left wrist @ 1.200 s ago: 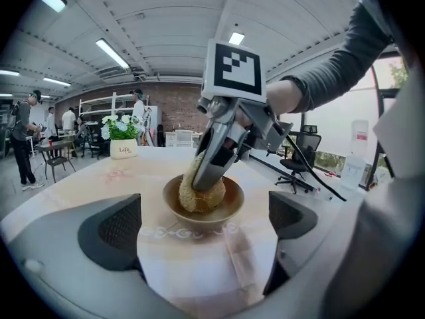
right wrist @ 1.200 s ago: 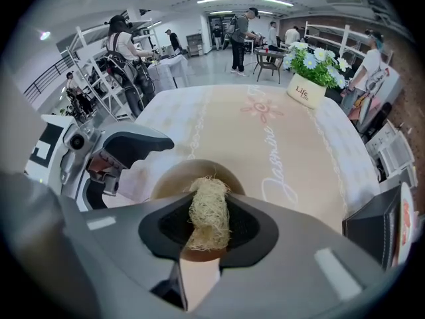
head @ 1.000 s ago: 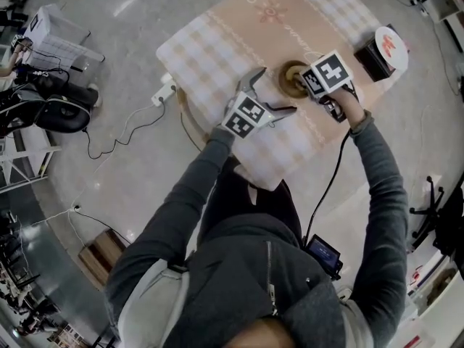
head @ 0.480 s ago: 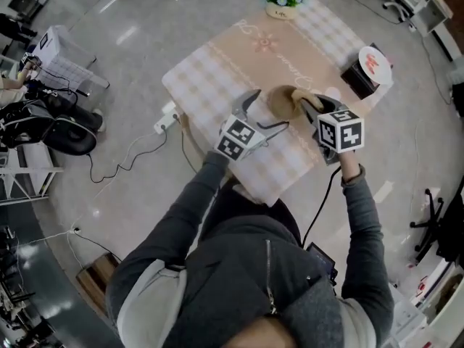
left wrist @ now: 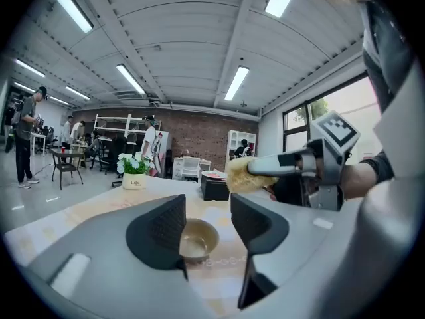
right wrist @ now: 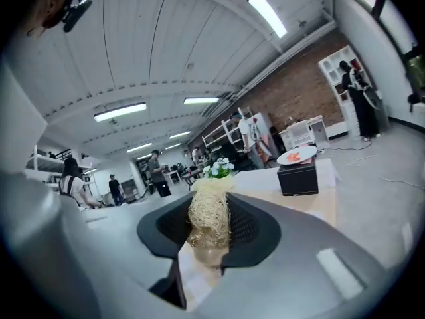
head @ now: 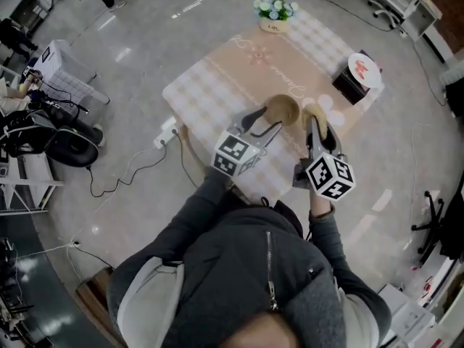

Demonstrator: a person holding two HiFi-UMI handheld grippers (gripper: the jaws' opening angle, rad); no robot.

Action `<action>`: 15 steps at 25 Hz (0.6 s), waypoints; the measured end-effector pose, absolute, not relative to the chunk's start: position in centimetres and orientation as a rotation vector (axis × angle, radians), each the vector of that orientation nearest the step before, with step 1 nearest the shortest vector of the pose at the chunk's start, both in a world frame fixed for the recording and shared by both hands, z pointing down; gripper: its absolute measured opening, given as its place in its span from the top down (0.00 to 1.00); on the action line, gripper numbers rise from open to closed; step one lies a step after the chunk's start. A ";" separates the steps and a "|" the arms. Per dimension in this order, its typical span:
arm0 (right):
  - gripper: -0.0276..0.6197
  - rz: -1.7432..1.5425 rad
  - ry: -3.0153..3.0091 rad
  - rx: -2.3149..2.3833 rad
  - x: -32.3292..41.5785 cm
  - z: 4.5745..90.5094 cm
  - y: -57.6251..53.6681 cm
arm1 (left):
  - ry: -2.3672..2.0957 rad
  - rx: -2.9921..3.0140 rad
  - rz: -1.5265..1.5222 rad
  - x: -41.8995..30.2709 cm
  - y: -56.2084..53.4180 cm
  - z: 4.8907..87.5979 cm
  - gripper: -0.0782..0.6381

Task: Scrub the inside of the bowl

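The tan bowl [head: 281, 109] stands on the checked tablecloth [head: 210, 71]; the left gripper view shows the bowl [left wrist: 199, 238] low and ahead, between the jaws. My left gripper [head: 264, 121] hovers just short of its near rim. Its jaws have just been closing, but a gap remains and the pads touch nothing. My right gripper [head: 317, 124] is raised to the right of the bowl, shut on a straw-coloured scrubber [head: 315, 113]. The scrubber [right wrist: 209, 219] bulges between the dark pads. From the left gripper view, the scrubber [left wrist: 242, 175] hangs above the table.
A pot of flowers [head: 275, 9] stands at the table's far edge. A black box with a white plate on it [head: 355, 75] sits at the far right corner. On the floor to the left lie a power strip and cable [head: 165, 132].
The right gripper has lifted the scrubber out of the bowl, rolled over and drawn back to the bowl's right. The left gripper has risen and its jaws have narrowed.
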State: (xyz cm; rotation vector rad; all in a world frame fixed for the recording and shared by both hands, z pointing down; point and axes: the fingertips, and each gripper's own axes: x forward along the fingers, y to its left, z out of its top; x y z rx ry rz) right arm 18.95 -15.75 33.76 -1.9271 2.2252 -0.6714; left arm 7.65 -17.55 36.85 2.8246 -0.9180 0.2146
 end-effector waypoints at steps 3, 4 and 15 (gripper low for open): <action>0.77 -0.621 2.134 -2.024 18.4 35.4 -13.2 | -0.953 2.840 0.197 7.6 -16.5 36.4 0.66; 0.77 -0.609 2.132 -2.052 18.0 36.1 -12.4 | -0.971 2.845 0.207 7.6 -16.1 36.5 0.70; 0.79 -0.551 2.258 -2.145 15.3 38.6 -9.4 | -1.013 2.837 0.217 7.8 -13.8 37.2 0.88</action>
